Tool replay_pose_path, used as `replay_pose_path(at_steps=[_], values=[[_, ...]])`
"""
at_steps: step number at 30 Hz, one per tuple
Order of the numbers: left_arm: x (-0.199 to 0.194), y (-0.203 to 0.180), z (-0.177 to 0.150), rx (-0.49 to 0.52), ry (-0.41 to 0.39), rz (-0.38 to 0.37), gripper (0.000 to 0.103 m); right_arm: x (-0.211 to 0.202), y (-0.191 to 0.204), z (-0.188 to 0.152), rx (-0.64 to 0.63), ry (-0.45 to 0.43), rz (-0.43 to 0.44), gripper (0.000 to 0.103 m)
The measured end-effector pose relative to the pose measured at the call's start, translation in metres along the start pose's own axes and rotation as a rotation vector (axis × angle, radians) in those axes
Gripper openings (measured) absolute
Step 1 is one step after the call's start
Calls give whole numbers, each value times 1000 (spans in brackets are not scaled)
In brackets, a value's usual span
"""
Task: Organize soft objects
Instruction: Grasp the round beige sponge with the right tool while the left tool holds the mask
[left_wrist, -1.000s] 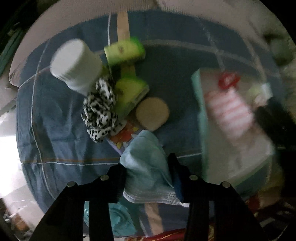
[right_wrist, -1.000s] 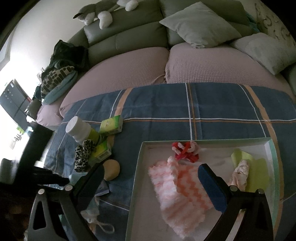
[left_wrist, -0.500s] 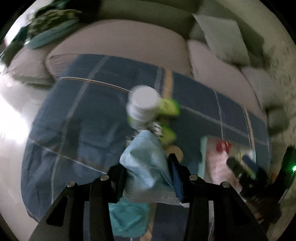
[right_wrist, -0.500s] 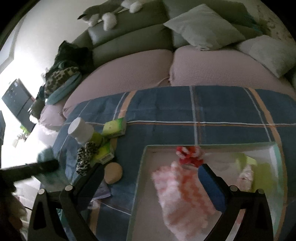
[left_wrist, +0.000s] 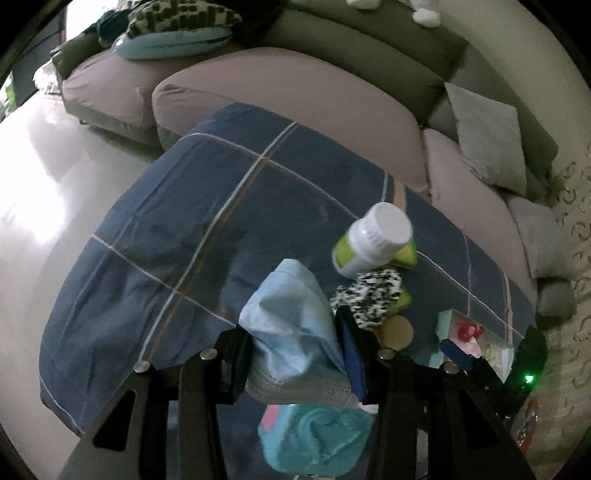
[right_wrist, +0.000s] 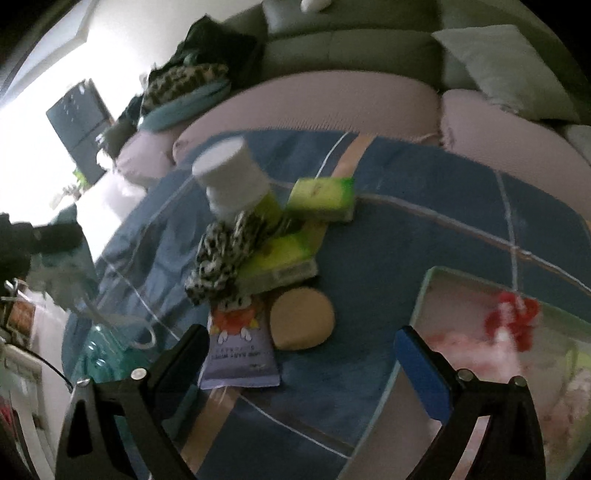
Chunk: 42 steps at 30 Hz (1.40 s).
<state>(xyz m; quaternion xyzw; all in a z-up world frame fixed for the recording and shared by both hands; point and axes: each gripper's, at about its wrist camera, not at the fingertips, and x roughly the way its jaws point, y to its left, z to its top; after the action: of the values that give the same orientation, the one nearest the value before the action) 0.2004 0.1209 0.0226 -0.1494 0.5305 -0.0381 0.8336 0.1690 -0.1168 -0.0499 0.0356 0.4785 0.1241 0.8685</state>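
Item: crumpled light-blue disposable face mask (left_wrist: 295, 325), pinched in our left gripper (left_wrist: 293, 354) above the blue plaid blanket's (left_wrist: 192, 236) near edge. Right gripper (right_wrist: 303, 350) agape, empty. We'd carry it level to the teal-rimmed tray (right_wrist: 424, 295).

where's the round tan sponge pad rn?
Right wrist view, low centre: the tan pad lies on the blue plaid blanket, beside the purple packet, below the green tissue pack, left of the tray.

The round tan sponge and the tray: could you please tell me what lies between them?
Only bare blue blanket separates the sponge from the tray, seen in the right wrist view.
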Motion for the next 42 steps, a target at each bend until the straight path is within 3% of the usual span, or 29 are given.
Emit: replay_pose_path(at_steps=[10, 26, 28, 30, 42], values=[[10, 27, -4, -42, 17, -5, 45, 29, 6, -6, -19, 37, -38, 86], [23, 32, -7, -52, 42, -22, 45, 42, 18, -11, -115, 31, -171, 79], [24, 31, -8, -52, 45, -23, 45, 42, 17, -11, -109, 31, -162, 59], [25, 31, -8, -50, 46, -24, 45, 43, 15, -13, -96, 40, -164, 52], [18, 24, -9, -43, 36, -35, 45, 35, 8, -10, -60, 18, -132, 45]])
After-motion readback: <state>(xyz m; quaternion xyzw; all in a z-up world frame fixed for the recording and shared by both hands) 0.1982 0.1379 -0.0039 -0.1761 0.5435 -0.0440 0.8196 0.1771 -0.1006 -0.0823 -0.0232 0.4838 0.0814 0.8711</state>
